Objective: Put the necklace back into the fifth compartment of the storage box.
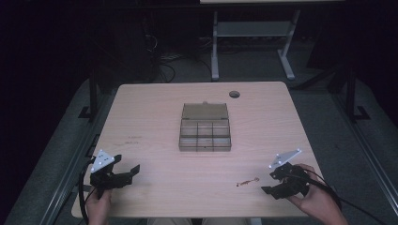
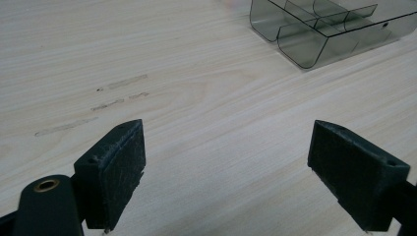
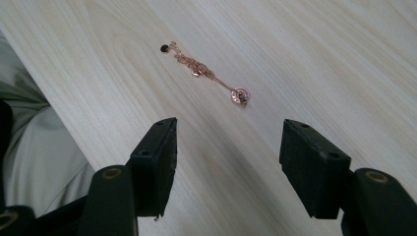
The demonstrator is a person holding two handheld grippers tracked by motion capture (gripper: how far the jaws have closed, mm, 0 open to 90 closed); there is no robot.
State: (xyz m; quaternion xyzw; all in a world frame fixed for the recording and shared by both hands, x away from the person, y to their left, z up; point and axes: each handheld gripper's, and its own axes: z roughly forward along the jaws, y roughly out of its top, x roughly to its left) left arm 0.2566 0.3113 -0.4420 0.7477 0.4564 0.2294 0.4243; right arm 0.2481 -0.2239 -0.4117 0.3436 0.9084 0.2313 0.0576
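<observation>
One rose-gold chain [image 3: 204, 71] lies loose on the tabletop [image 1: 159, 112] near its front edge, just ahead of your right gripper [image 1: 273, 182], whose fingers gape wide, empty, lined up for a pick. One open divided box [image 1: 205, 133] waits mid-table, likely the destination. Left gripper [image 1: 126, 174]: wide open, empty, parked.

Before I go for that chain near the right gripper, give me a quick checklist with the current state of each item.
1. Right gripper jaws open with nothing between them: ok.
2. Chain lying flat on the table, ahead of the jaws, untouched: ok.
3. Box lid open, compartments reachable: ok.
4. Compartments free of other items: cannot tell.
5. Left gripper open, holding nothing, apart from the box: ok.
</observation>
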